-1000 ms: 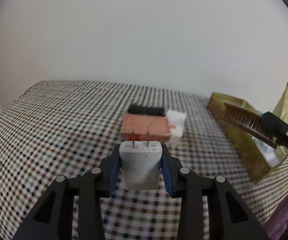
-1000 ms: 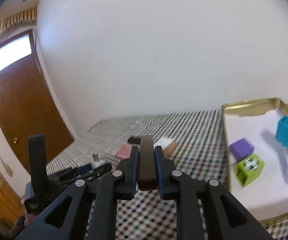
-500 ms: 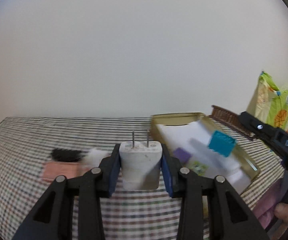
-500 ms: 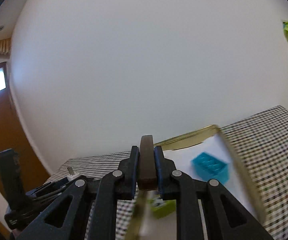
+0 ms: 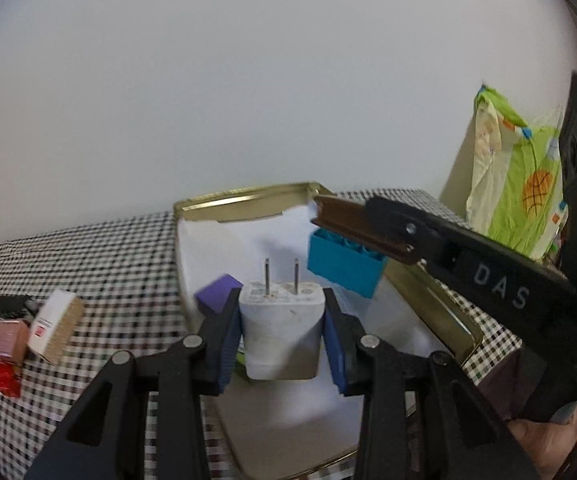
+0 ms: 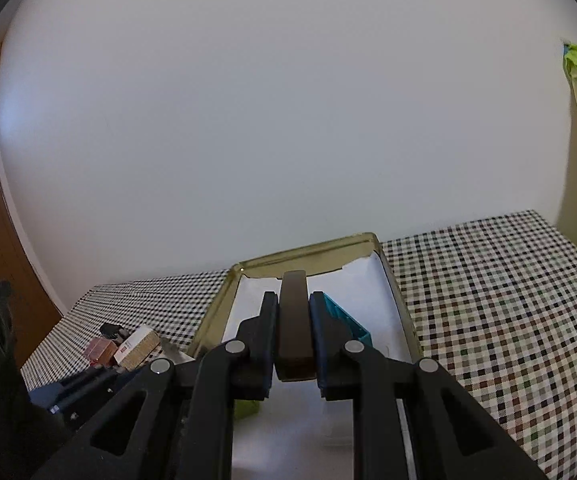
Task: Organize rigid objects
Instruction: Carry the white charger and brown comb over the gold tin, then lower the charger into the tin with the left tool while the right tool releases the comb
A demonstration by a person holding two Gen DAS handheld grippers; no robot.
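Left hand-held gripper [image 5: 282,334] clamps a white plug adapter [image 5: 281,330] by its flat sides: light, rigid, smooth. Right hand-held gripper [image 6: 293,346] pinches a stiff brown comb [image 6: 294,336] above the tin tray [image 6: 402,320] ahead.

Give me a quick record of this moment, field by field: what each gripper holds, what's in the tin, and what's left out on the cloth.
left gripper: shut on white plug adapter, prongs up
right gripper: shut on brown comb
gold tin: open, white lining
in tin: teal block, purple block
on checked cloth: pink box, white box, black item
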